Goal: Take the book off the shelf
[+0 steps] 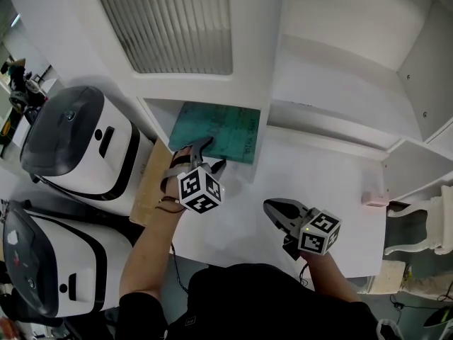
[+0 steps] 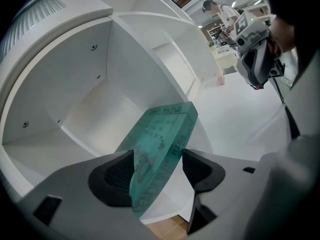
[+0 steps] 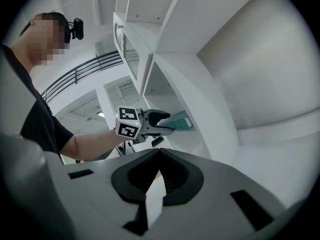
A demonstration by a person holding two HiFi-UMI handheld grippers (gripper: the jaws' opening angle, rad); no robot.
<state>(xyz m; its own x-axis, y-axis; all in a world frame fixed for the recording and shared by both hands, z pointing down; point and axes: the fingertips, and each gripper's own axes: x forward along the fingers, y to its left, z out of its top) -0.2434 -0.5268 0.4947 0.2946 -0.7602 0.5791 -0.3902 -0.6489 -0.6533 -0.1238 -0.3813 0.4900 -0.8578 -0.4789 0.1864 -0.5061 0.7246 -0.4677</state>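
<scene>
My left claw (image 1: 205,158) stood wide, one jaw on each side of the green book (image 1: 219,129). In the left gripper view the book's near corner (image 2: 165,134) sat between the pads. The cover lay against the pad at 9 o'clock, and a thin gap showed at the pad (image 2: 197,166) on the spine side, so I had no grip on it. The book was still in the open compartment of the white shelf (image 1: 255,62). It leaned at a tilt, with its near edge poking out past the compartment's front. From my head view that compartment lay at 12 o'clock from the left claw.

My right claw (image 1: 274,210) hung over the white surface (image 1: 318,183), at about 4 o'clock from the left one and well apart from the book. Its jaws met at the tips with nothing between them (image 3: 159,154). In the right gripper view I could see the left claw (image 3: 167,121) at 12 o'clock, nosed up to the book's green edge (image 3: 180,119).

At 9 o'clock from the left claw lay a wooden board (image 1: 148,183). Beyond it stood two white-and-black machines (image 1: 78,140). A small pink thing (image 1: 374,199) sat at the surface's far right edge.
</scene>
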